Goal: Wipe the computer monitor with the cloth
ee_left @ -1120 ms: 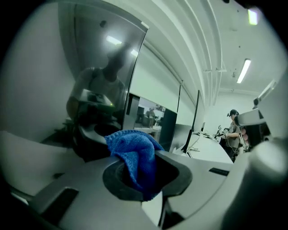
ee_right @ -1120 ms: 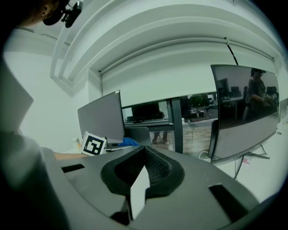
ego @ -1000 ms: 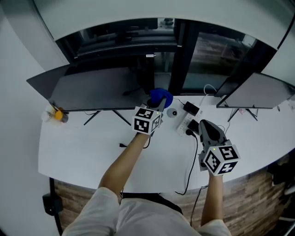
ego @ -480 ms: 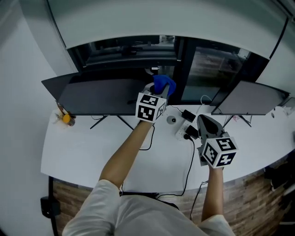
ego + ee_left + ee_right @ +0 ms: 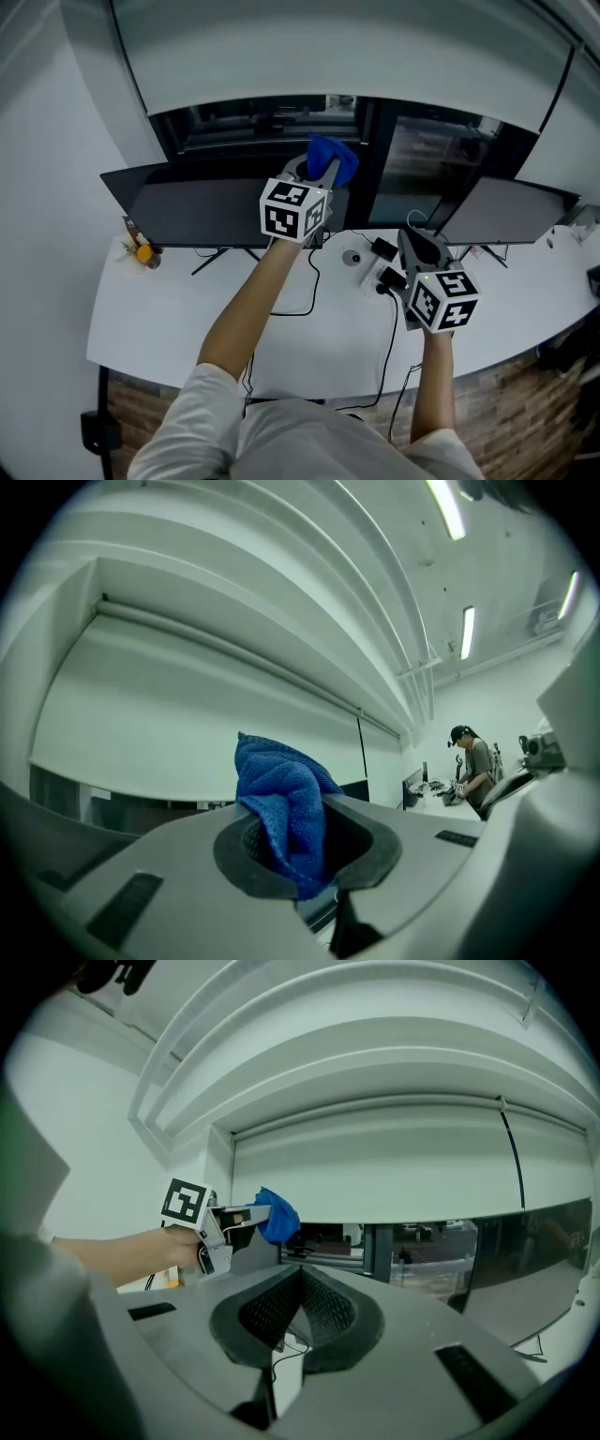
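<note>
Cloth (image 5: 281,803), blue nubby terry, bunched, clamped in your left gripper (image 5: 317,173) jaws. Head view alone places it above flat dark monitor (image 5: 211,211) top edge. Your right gripper (image 5: 298,1321): ribbed pads together over desk.

Your left arm (image 5: 251,305) stretches forward, its left gripper (image 5: 321,176) held high, jaws clamped on a blue cloth (image 5: 334,156). Your right gripper (image 5: 419,246) hangs lower, jaws together, empty.

Monitor (image 5: 187,211) right end behind left gripper (image 5: 322,170); cloth (image 5: 335,156) base hidden in jaws; orange item (image 5: 142,251) unidentifiable
</note>
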Available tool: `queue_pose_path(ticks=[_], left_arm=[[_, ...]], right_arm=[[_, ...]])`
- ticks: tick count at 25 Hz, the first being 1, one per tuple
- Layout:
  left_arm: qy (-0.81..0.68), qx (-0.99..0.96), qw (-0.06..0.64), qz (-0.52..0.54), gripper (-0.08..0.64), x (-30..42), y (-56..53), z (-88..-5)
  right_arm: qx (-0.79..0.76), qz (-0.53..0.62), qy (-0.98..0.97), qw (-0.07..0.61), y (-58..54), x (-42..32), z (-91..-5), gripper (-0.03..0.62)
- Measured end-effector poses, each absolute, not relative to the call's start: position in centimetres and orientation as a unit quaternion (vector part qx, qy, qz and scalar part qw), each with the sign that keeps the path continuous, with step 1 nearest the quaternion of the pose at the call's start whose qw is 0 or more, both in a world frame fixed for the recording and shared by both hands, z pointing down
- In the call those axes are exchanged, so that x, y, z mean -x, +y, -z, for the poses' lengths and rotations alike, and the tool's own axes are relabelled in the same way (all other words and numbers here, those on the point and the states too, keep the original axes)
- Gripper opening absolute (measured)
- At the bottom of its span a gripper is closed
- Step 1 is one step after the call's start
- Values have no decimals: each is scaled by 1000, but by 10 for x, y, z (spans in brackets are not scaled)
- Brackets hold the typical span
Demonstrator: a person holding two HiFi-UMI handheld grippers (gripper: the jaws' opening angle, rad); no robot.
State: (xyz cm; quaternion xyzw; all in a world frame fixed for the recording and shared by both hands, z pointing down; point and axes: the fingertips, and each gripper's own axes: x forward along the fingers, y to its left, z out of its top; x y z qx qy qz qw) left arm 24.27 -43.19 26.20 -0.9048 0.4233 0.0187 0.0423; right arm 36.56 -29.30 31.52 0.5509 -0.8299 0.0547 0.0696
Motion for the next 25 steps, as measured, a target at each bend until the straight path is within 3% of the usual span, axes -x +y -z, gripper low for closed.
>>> queue_pose_path(ticks=[7, 14, 25], left_arm=[[457, 886, 63, -43, 64, -147, -403, -233], [481, 867, 119, 46, 64, -20, -337, -254], [566, 819, 75, 57, 64, 121, -252, -292]], right_arm=[[-540, -30, -840, 44, -297, -317, -281, 14], [-509, -12, -860, 32, -301, -233, -264, 14], [-415, 39, -906, 72, -268, -90, -274, 14]])
